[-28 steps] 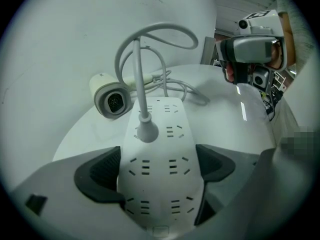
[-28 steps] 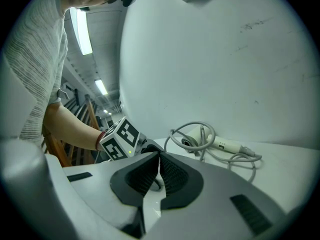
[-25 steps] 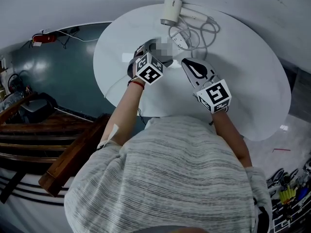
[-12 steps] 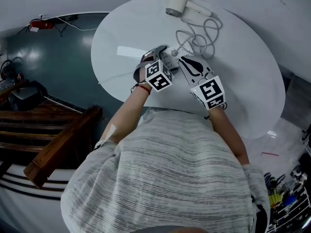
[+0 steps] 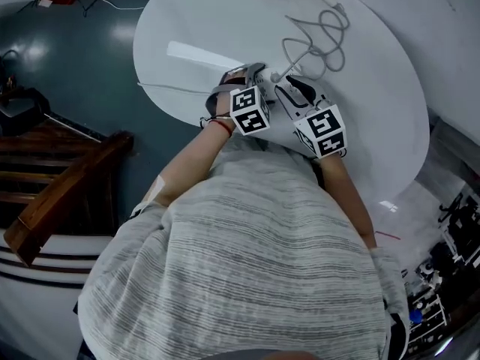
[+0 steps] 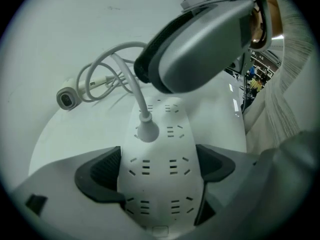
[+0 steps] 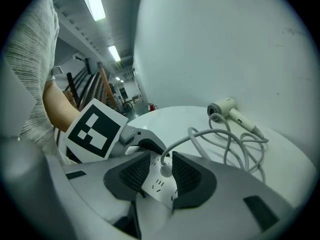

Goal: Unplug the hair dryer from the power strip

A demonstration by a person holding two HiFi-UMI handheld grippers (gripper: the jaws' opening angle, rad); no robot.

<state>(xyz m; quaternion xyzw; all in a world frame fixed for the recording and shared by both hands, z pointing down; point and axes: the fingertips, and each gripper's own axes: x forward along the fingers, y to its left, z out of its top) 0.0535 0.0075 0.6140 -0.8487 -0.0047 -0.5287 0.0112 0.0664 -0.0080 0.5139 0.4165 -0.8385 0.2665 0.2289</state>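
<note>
Bracing the power strip (image 6: 170, 151) with the left gripper (image 6: 160, 171): its jaws are clamping the strip's two long flanks, pads pressing on the white casing. The right gripper (image 7: 163, 167) is hanging over the strip from the other side. Its jaws have just been opening and are standing wide, with the plug (image 6: 146, 132) sitting between the pads, which are not visibly pinching it. The plug is sitting fully in a socket partway along the strip, so the unplugging is not yet done.

Step in hand, by my reading: lining up the grasp on the plug while the strip is being held down. The next move is calling for the right jaws closing squarely on the plug body, not on the cord (image 7: 227, 141), and then a straight pull away from the socket face. The left gripper needs to be holding firm, or the strip will likely be lifting with the plug.

The hair dryer (image 7: 226, 107) is lying at the far edge of the round white desk (image 5: 375, 126), well apart from the strip, with its cord looping loosely between.

Writing: none readable. Strip and dryer are showing no brand or label. The gripper cubes are carrying only black-and-white square markers, no letters.
</note>
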